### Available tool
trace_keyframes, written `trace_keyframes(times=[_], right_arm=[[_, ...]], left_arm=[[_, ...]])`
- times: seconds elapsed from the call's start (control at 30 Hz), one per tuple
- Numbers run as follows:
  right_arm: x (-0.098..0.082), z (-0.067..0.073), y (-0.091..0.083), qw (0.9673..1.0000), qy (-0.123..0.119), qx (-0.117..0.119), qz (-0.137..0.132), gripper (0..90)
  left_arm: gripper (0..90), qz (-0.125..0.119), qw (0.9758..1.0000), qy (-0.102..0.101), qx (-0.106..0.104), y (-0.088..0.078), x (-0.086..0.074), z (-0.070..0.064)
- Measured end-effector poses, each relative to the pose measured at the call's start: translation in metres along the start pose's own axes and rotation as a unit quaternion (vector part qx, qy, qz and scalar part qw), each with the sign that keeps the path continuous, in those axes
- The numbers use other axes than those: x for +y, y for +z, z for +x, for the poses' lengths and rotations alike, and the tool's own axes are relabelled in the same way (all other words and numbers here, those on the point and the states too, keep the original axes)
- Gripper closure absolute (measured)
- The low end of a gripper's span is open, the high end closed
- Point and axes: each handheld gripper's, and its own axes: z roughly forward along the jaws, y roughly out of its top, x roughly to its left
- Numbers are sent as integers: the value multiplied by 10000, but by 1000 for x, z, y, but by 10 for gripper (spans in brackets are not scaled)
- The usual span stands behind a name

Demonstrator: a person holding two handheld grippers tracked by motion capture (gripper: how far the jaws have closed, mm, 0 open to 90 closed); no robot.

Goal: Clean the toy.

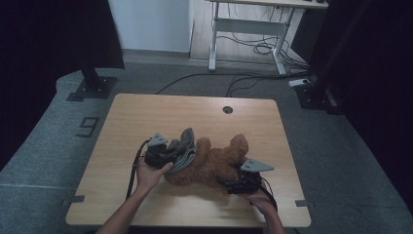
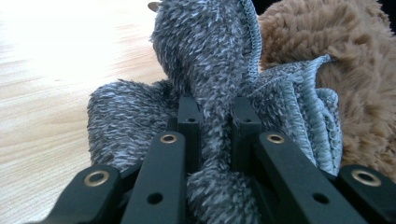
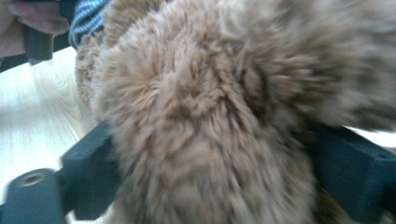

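Brown plush bear (image 1: 214, 163) lies lengthwise across bench (image 1: 146, 117) centre, grey cloth (image 1: 184, 146) at its left end pinched in left gripper (image 1: 168, 151) fingers; right gripper (image 1: 234, 185) fingers spread wide around its lower-right limb.

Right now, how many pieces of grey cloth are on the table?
1. The grey fuzzy cloth is pinched in the left tool, bunched against the brown plush toy's left side. More could be hidden beneath the toy.

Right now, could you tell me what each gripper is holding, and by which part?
The left gripper pinches a fold of the grey cloth. The right gripper straddles the plush bear's limb; whether it grips cannot be told.
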Motion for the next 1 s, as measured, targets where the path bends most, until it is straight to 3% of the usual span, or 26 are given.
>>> trace_keyframes(times=[0.03,0.1,0.13,0.2,0.3,0.5,0.67,0.7,0.9,1.0], right_arm=[[1,0,5,10000,-22,4,62,92],[2,2,12,9999,-108,-98,78,190],[3,2,13,9998,-110,-159,54,294],[4,5,13,9990,-311,-302,-69,445],[7,7,13,9978,-345,-479,-310,532],[23,6,19,9902,-577,-882,-918,587],[33,2,35,9818,-1131,-1099,-1054,595],[33,2,36,9814,-1163,-1122,-1040,594],[14,-6,33,9857,-1186,-882,-808,588],[5,-2,26,9866,-1306,-736,-651,585]], left_arm=[[784,-2,10000,-37,-4,-1,-1,0],[784,-8,10000,-54,16,-1,-2,1],[784,-29,10000,-82,26,-2,-2,2],[785,-49,9999,-108,46,-3,-1,3],[785,-107,9998,-163,83,-3,6,7],[786,-230,9991,-359,86,0,26,18],[785,-297,9988,-367,153,7,39,25],[785,-241,9987,-424,132,10,38,27],[783,-230,9989,-398,-52,8,27,20],[778,-305,9991,-298,1,1,31,15]])
